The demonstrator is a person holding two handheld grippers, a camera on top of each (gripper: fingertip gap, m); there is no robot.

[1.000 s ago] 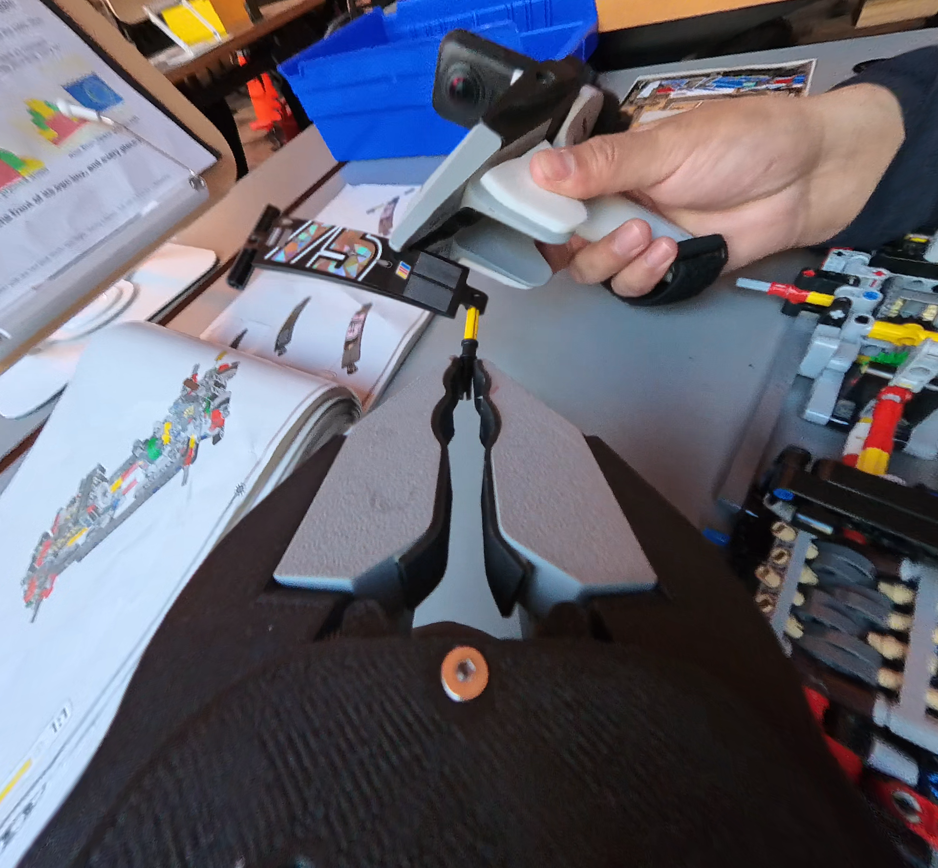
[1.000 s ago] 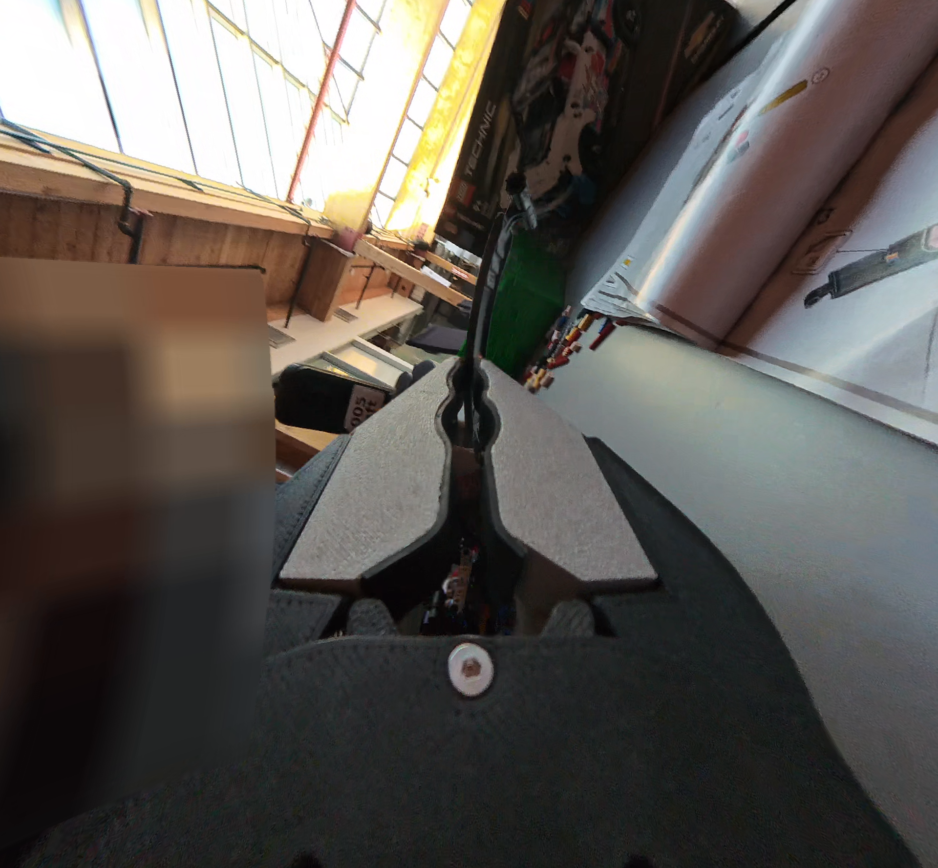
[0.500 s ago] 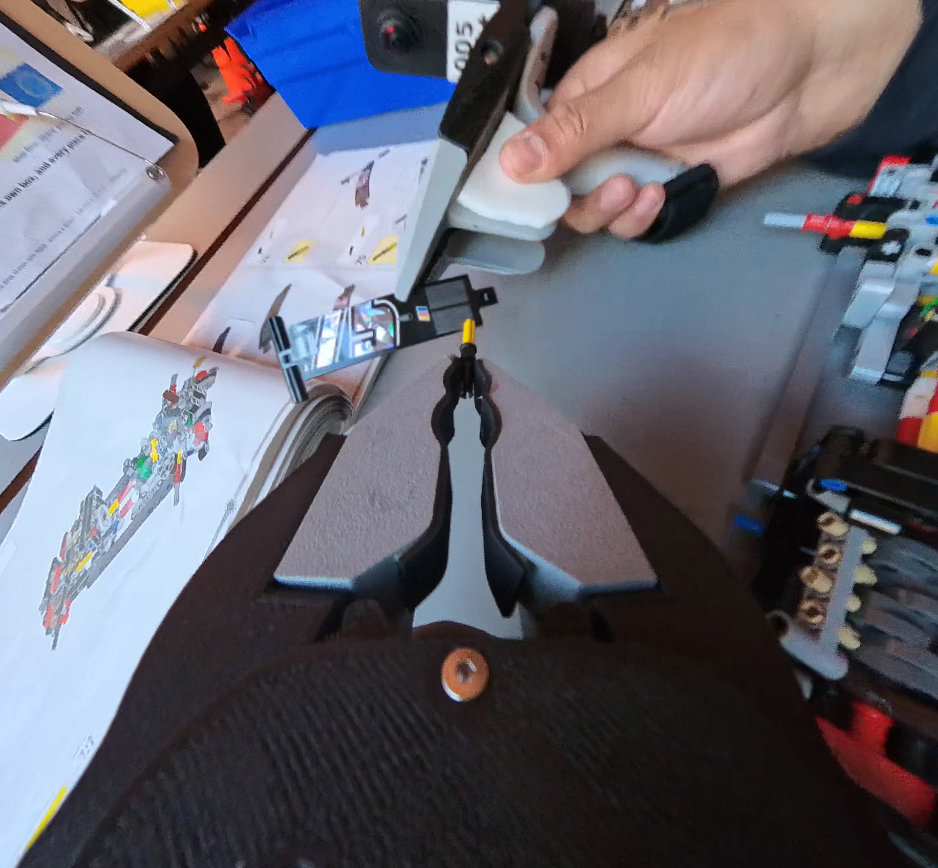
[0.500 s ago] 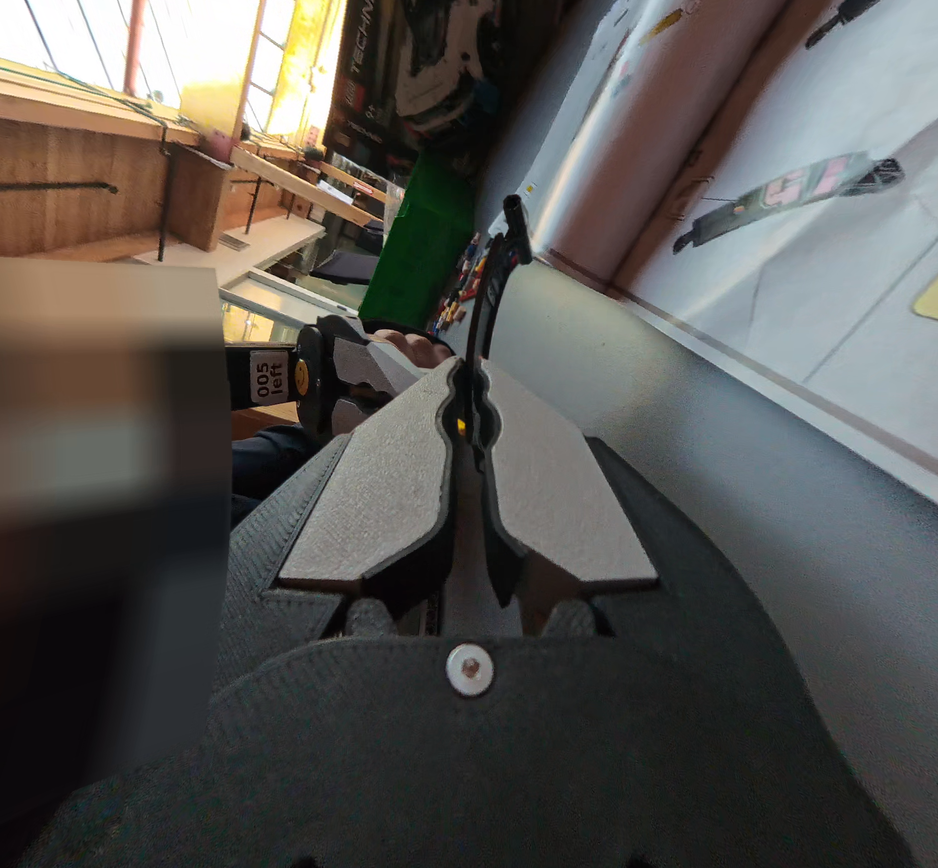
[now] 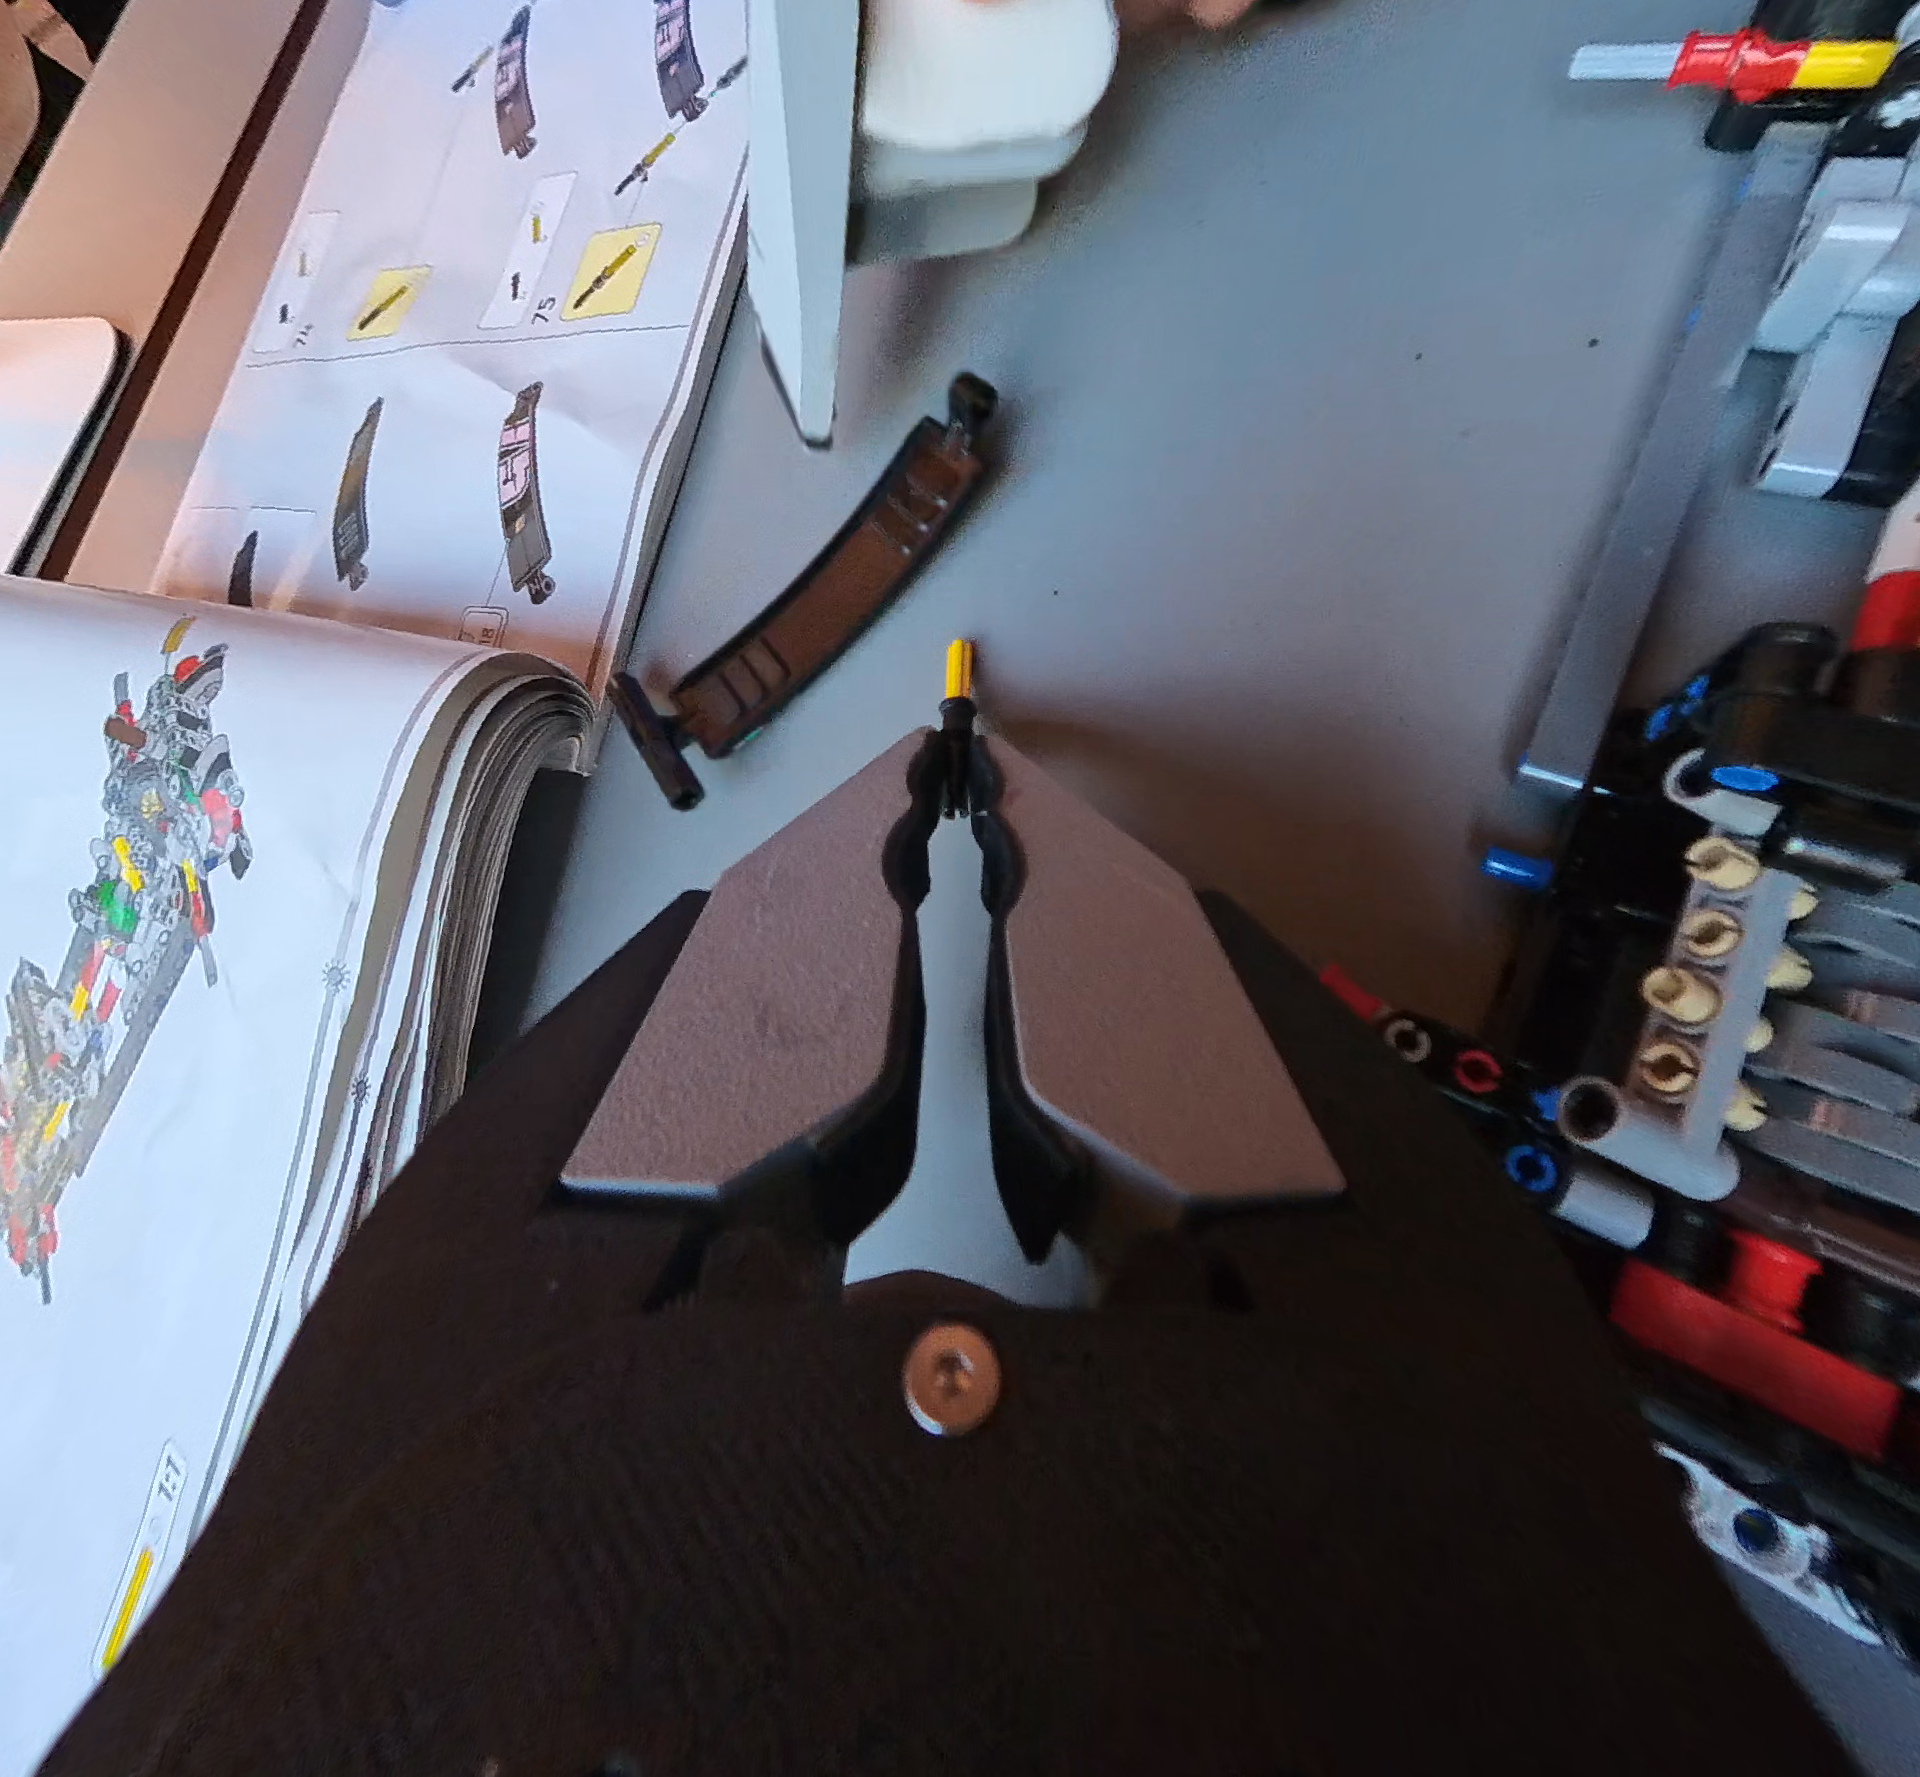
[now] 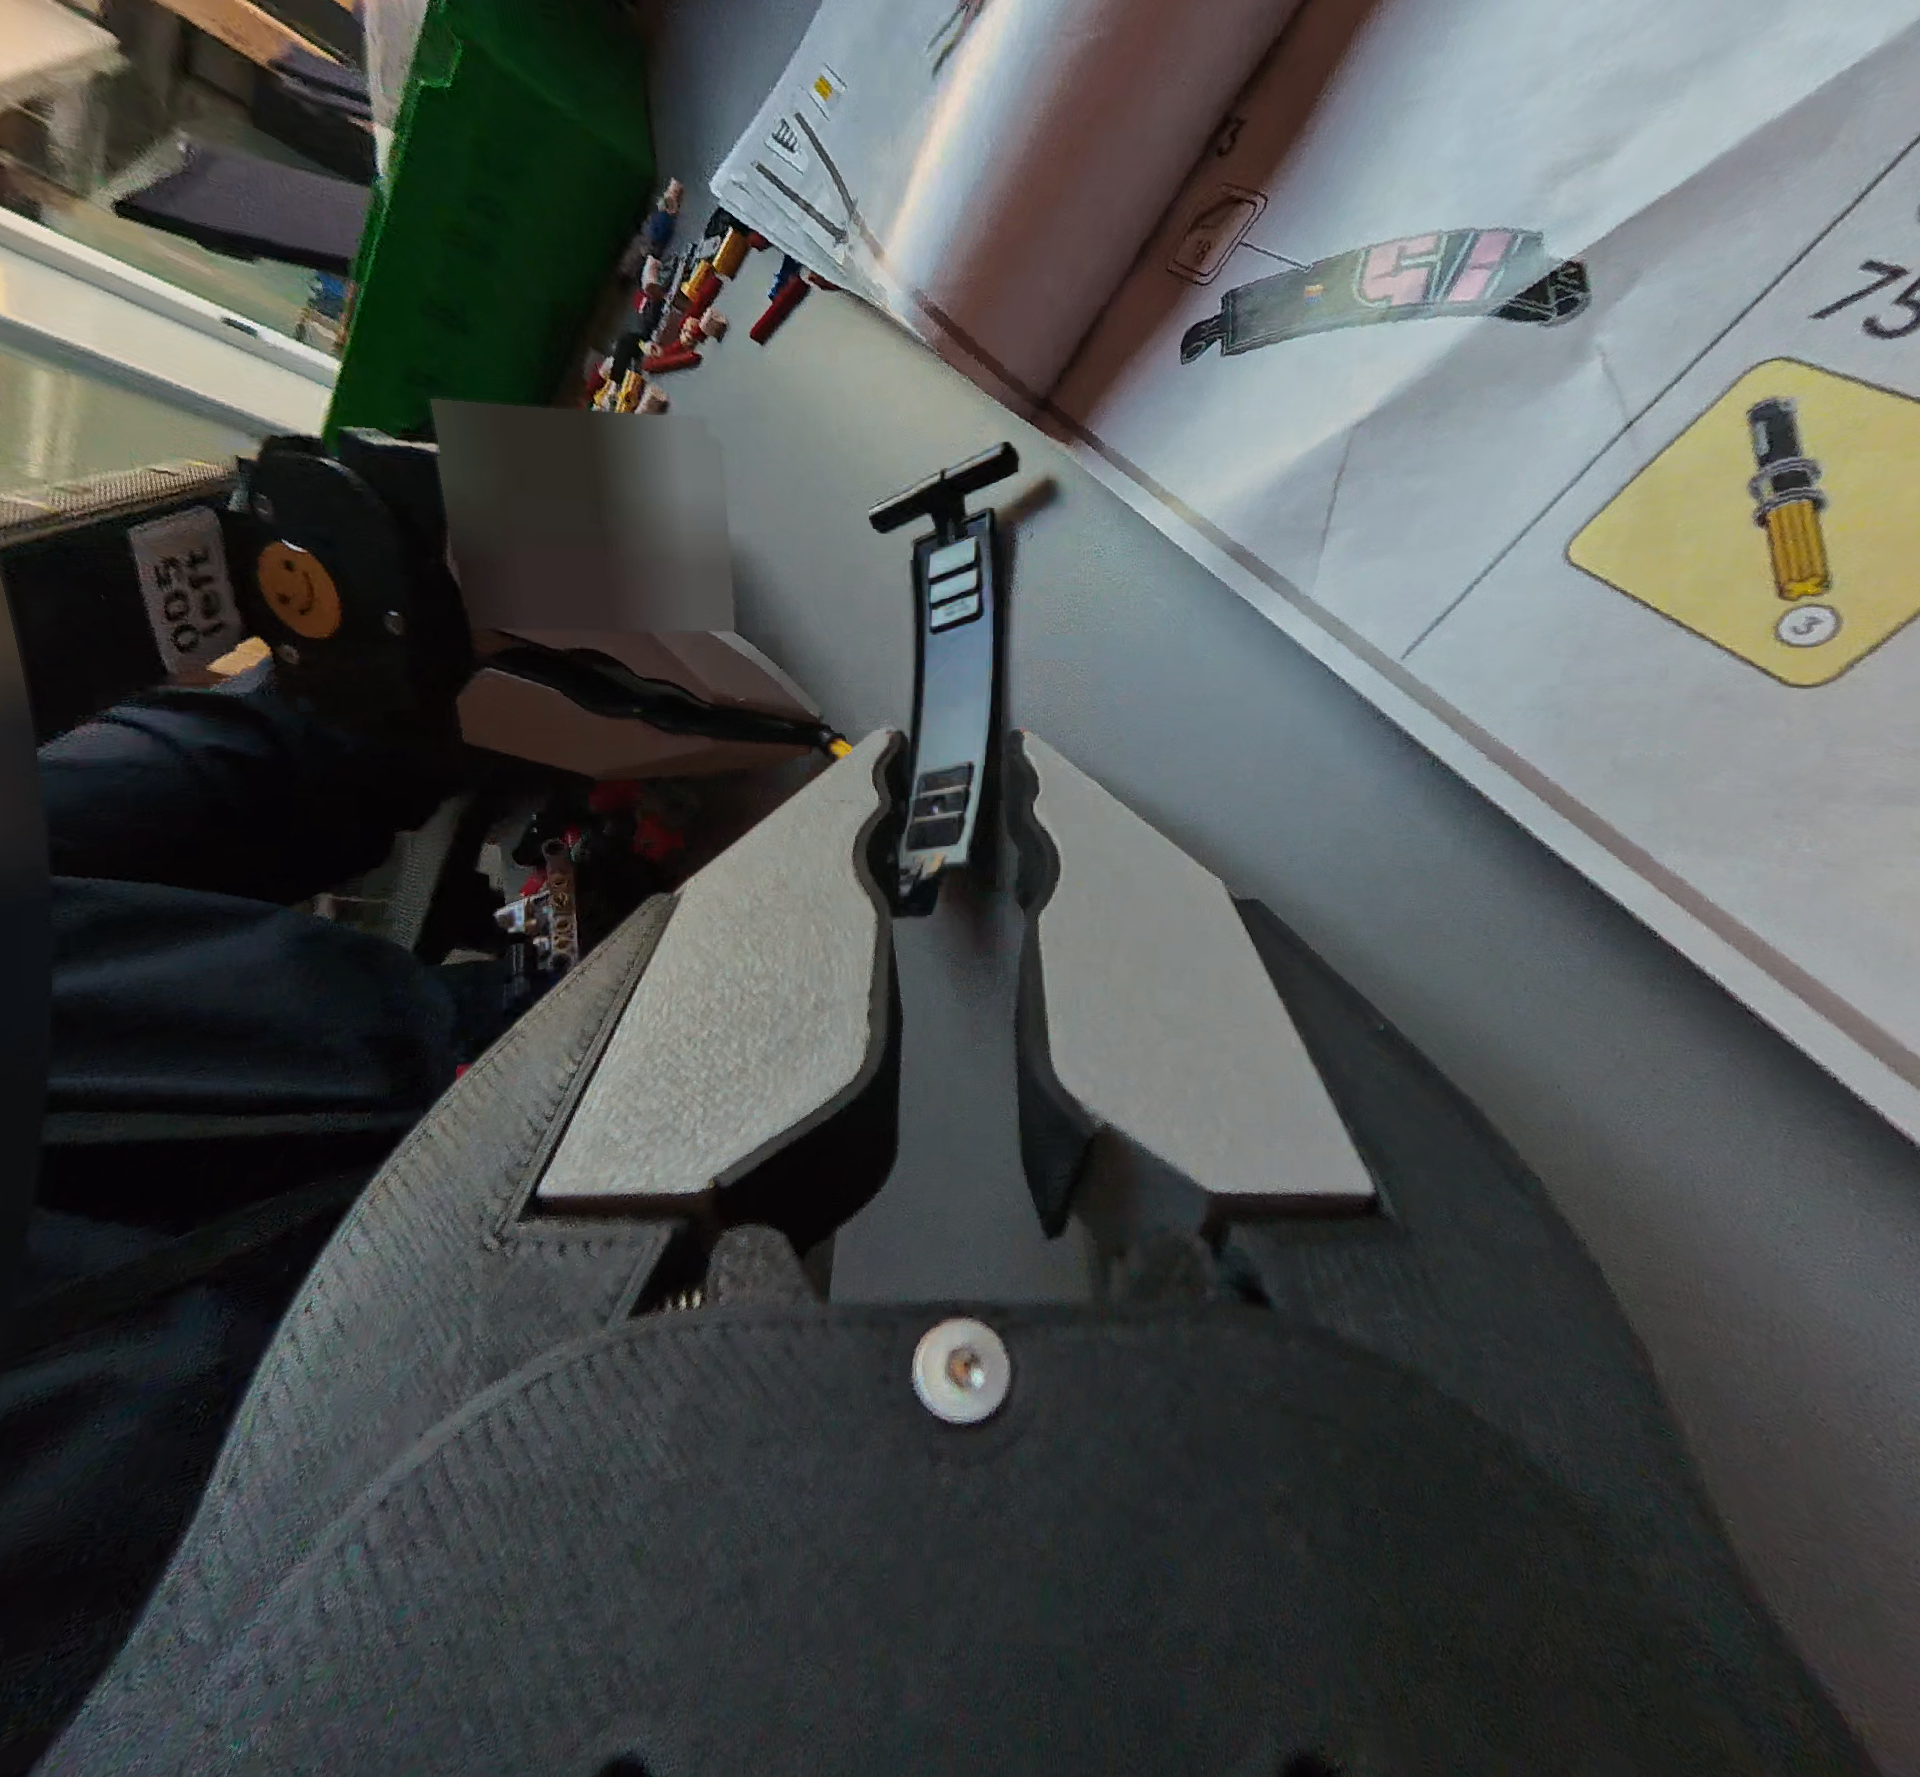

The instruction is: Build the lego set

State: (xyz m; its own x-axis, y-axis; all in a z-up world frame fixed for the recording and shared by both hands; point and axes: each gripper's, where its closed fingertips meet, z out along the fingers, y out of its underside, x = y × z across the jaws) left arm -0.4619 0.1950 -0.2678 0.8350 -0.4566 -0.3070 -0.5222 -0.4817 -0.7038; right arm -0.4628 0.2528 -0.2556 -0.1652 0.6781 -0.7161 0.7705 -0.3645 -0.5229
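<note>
My left gripper point(image 5: 957, 763) is shut on a small black pin with a yellow end point(image 5: 958, 678), held just above the grey table point(image 5: 1247, 532). It also shows in the right wrist view point(image 6: 623, 688), with the pin's yellow end point(image 6: 836, 745) at its tips. A black curved panel point(image 5: 842, 584) with a cross-bar end lies flat on the table, just left of the pin and apart from it. My right gripper point(image 6: 951, 761) is open. The panel point(image 6: 951, 647) lies between its fingers, and the pads do not press on it. A right gripper finger point(image 5: 795, 221) hangs above the panel's far end.
An open instruction booklet point(image 5: 468, 273) lies left of the panel and shows in the right wrist view point(image 6: 1455, 377). A partly built brick model point(image 5: 1766, 1000) fills the right side. A green bin point(image 6: 499, 169) and several loose small parts point(image 6: 675, 304) lie farther off.
My right gripper brought the panel down to the table and opened; the panel now lies free. My left gripper kept the pin, which was at the panel's end and is now apart from it.
</note>
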